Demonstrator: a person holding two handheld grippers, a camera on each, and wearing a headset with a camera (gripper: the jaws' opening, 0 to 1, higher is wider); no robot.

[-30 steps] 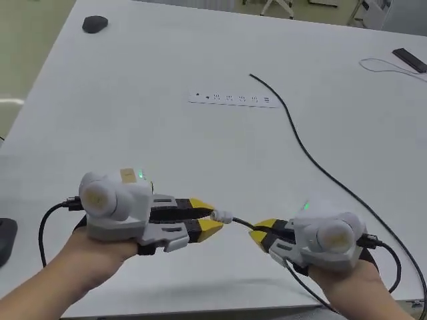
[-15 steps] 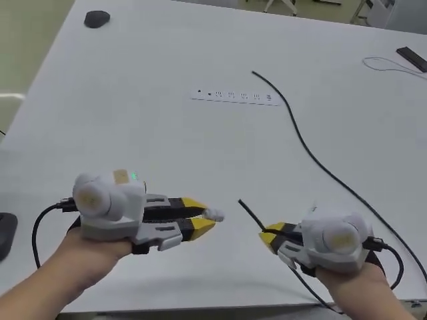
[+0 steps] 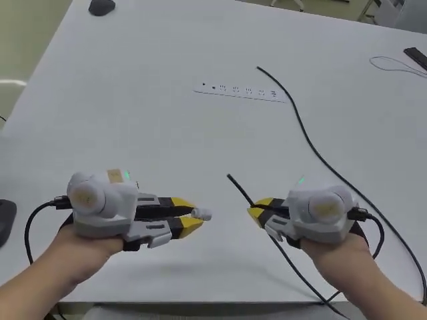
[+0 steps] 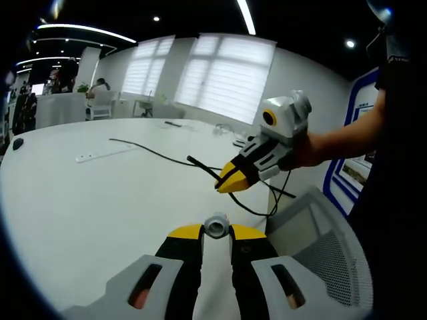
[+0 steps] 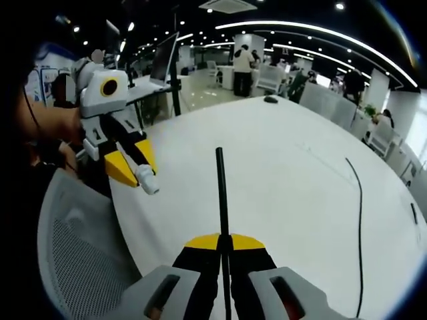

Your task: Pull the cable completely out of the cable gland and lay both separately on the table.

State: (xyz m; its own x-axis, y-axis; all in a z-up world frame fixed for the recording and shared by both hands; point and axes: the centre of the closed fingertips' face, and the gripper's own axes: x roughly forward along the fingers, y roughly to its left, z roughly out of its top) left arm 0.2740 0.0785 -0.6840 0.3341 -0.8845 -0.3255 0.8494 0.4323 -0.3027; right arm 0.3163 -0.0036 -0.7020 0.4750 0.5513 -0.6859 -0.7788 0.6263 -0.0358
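Note:
My left gripper (image 3: 193, 220) is shut on a small white cable gland (image 3: 202, 215), which sticks out past its yellow tips; the gland (image 4: 216, 225) sits between those tips in the left gripper view. My right gripper (image 3: 257, 210) is shut on the black cable (image 3: 300, 130), whose free end (image 3: 230, 178) points up and left, clear of the gland. In the right gripper view the cable (image 5: 220, 193) runs straight out from the tips, and the left gripper (image 5: 131, 167) holds the gland (image 5: 148, 182) to its left. Both grippers hover above the white table (image 3: 167, 140).
A white power strip (image 3: 241, 91) lies at the middle of the table. The black cable curves from near it down to the right edge. A dark mouse (image 3: 101, 7) sits far left at the back. Another thin cable (image 3: 393, 65) lies at the far right.
The cable end came out of the gland. The two grippers have moved apart, the left one leftward with the gland, the right one holding the freed cable.

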